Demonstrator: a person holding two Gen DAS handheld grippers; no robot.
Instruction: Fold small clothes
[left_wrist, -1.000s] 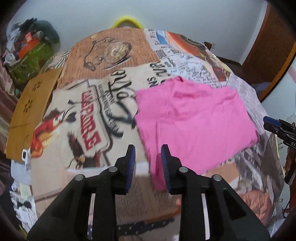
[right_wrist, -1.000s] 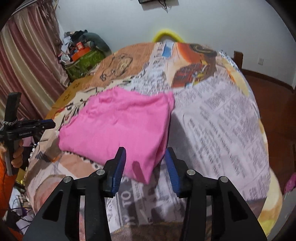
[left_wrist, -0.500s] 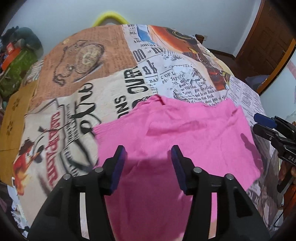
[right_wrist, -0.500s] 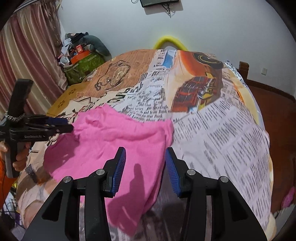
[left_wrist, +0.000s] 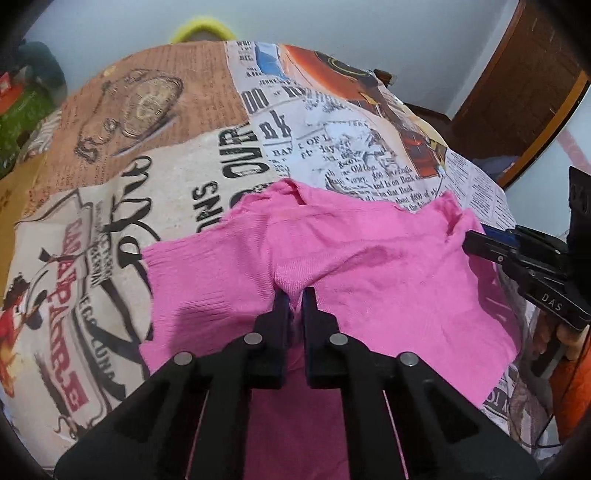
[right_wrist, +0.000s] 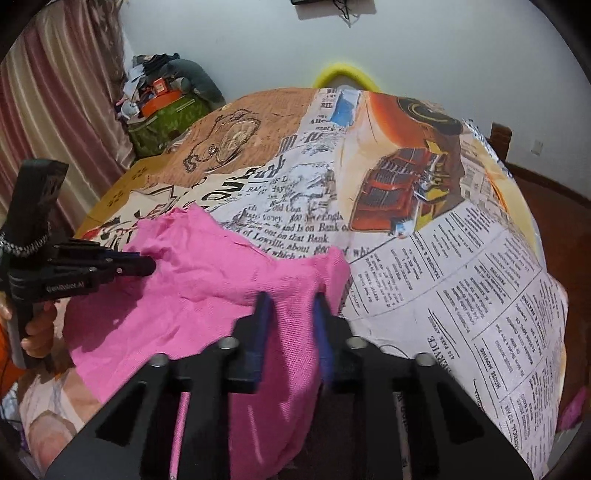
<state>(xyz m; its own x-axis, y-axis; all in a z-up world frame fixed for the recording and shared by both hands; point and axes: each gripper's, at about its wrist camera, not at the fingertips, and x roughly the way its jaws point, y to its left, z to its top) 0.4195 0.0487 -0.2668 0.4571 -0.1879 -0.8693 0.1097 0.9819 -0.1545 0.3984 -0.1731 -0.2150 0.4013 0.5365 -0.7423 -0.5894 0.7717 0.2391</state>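
Item: pink garment (left_wrist: 369, 266), lying rumpled at centre frame on the surface (left_wrist: 184, 177), which wears a newspaper-print cover. My left hand-held gripper (left_wrist: 294, 295), lower centre of its view, is clamped on a pinch of the pink cloth. My right hand-held gripper (right_wrist: 291, 310), lower centre of its view, is closing, with a fold of the same cloth between its jaws.

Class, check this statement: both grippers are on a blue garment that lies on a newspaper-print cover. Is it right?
One thing is wrong: the garment is pink, not blue, as both wrist views show. The rest stands: the left gripper is shut on a pinch of it, the right gripper is closing with cloth between its jaws, and it lies on the newspaper-print cover.
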